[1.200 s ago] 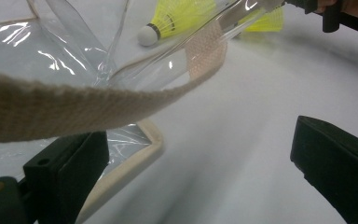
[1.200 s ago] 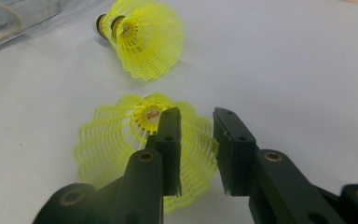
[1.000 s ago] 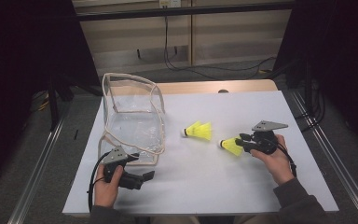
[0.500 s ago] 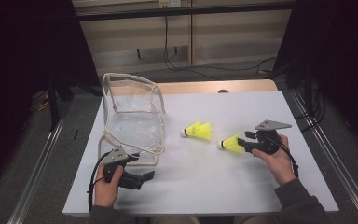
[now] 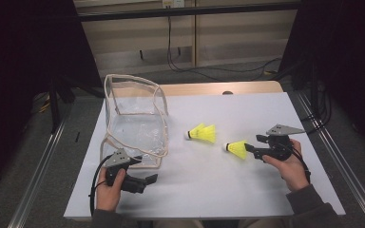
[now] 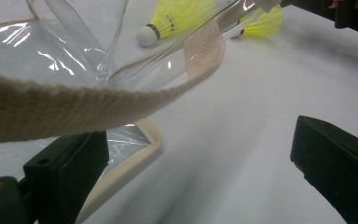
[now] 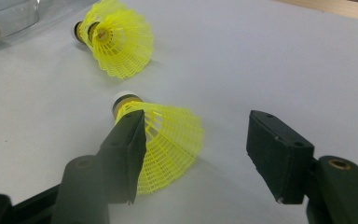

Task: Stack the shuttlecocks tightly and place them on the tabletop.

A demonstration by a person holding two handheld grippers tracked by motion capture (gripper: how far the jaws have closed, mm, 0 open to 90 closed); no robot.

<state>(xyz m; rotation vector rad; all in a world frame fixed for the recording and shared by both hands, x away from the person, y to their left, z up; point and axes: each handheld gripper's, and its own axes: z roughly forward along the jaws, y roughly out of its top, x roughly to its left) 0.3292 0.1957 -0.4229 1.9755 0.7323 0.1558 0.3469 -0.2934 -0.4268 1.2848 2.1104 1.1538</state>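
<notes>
The near shuttlecock [image 5: 236,149] lies on its side on the white worktop [image 5: 247,190], just ahead of the right tool [image 5: 253,149]. In the high view its long axis runs roughly level across the worktop, the white cork tip pointing toward the person's left and the yellow skirt flaring toward the right tool. In the right gripper view the near shuttlecock [image 7: 161,140] sits between the black jaws with its cork away from the camera; the skirt lies against or just behind the left-hand jaw, while the other jaw stands well clear of it. The right tool's jaws have just been opening and now stand fairly wide, not pressing on the skirt.

A second shuttlecock [image 5: 202,133] lies near, farther up the worktop, also on its side with its cork to the person's left.

A clear bag [image 5: 135,121] with beige webbing trim stands at the left part of the worktop. The left tool [image 5: 149,179] rests just in front of it, jaws wide apart and empty; in the left gripper view a beige strap [image 6: 74,107] of the bag crosses just above them.
</notes>
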